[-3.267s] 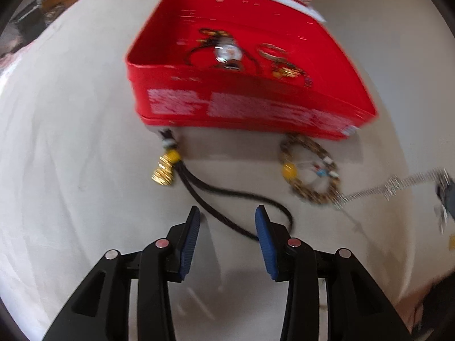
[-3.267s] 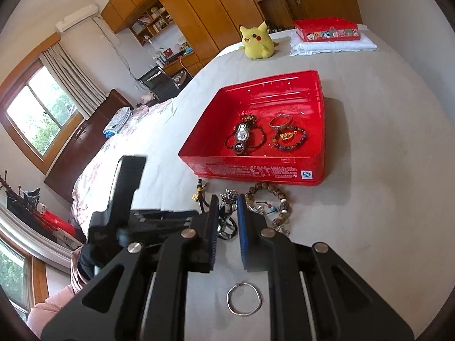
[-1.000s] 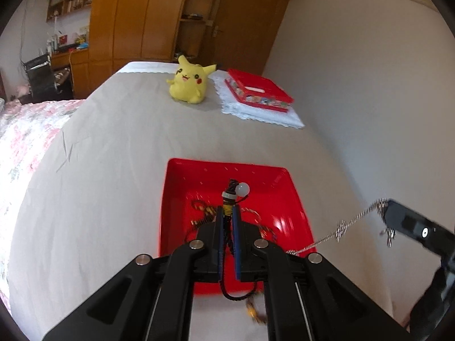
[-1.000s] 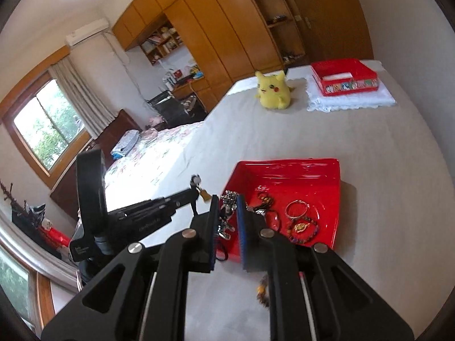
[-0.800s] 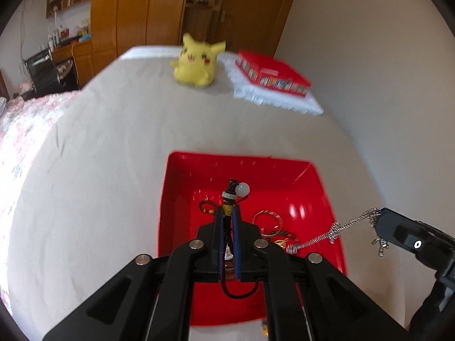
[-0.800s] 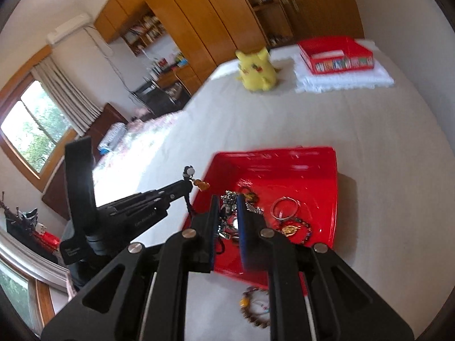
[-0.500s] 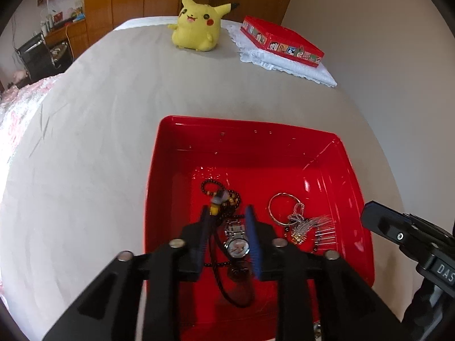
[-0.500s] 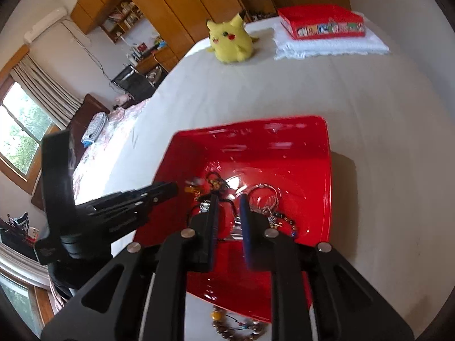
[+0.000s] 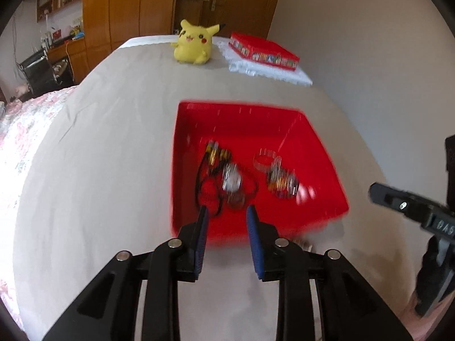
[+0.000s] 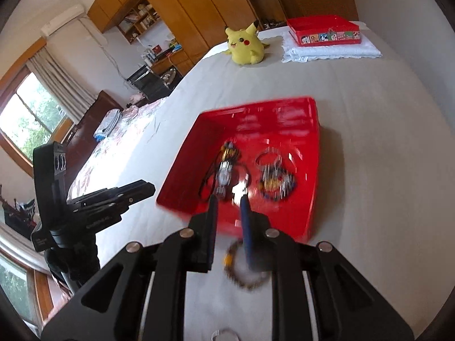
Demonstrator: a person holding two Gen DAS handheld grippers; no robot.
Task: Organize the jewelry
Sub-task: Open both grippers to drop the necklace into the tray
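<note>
A red tray [image 9: 312, 147] sits on the beige bed sheet and holds jewelry, all of it blurred. A black cord necklace with gold beads [image 9: 213, 156] lies at its left, beside a watch [image 9: 231, 180]. A silver bangle [image 9: 266, 160] and a beaded bracelet [image 9: 281, 183] lie at its right. My left gripper [image 9: 227, 213] hangs open over the tray's near wall, nothing between its pads. My right gripper [image 10: 227, 201] is open by a narrow gap, also empty, above the tray [image 10: 312, 170]. A brown bead bracelet [image 10: 241, 272] lies on the sheet below its fingers.
A yellow plush toy [image 9: 194, 42] and a red box on a white cloth [image 9: 264, 51] sit at the bed's far end. A small metal ring [image 10: 224, 334] lies on the sheet near me. A wall runs along the right; floral bedding [image 9: 20, 130] covers the left.
Both grippers were shut, left on the black cord necklace, right on a silver chain, and carried them over the tray. Both have opened, the pieces lie in the tray, and both grippers have drawn back.
</note>
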